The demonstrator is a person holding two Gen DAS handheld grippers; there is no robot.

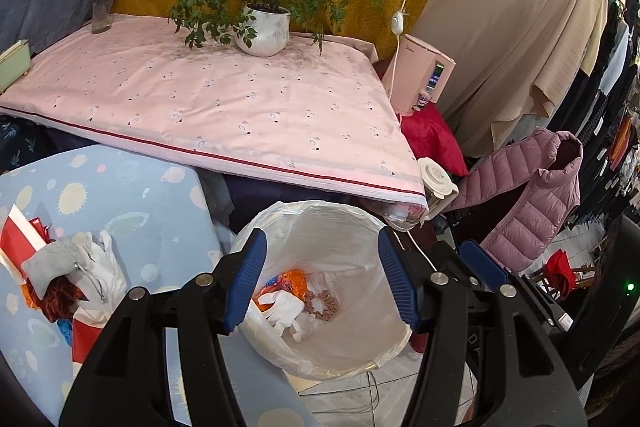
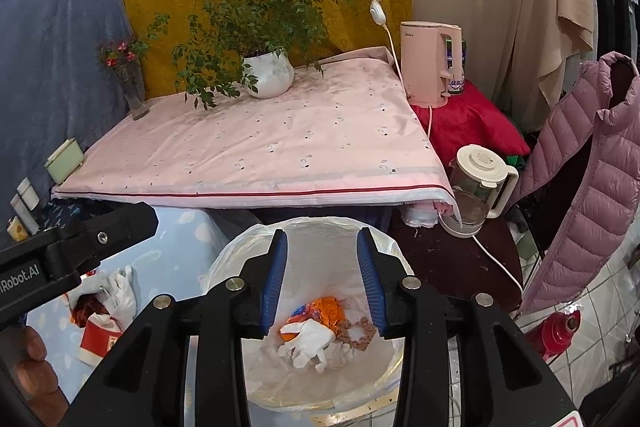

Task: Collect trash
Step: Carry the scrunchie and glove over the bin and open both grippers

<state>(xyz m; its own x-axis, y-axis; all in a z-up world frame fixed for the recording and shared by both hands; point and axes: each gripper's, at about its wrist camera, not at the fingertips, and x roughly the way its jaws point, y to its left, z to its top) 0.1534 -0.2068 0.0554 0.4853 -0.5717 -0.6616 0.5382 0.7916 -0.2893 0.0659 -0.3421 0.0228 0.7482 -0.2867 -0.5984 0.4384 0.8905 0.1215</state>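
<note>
Right wrist view showed both grippers, right [image 2: 322, 279] and left [image 1: 320, 279], jaws spread and empty above the bin [image 2: 224, 267]; next, reach squarely for the remaining trash [image 1: 80, 267].

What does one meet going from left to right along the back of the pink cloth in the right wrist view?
Clear glass vase with red flowers → white ribbed pot with the green leafy plant → hanging cream cord with its inline switch → tall pink electric kettle.
</note>
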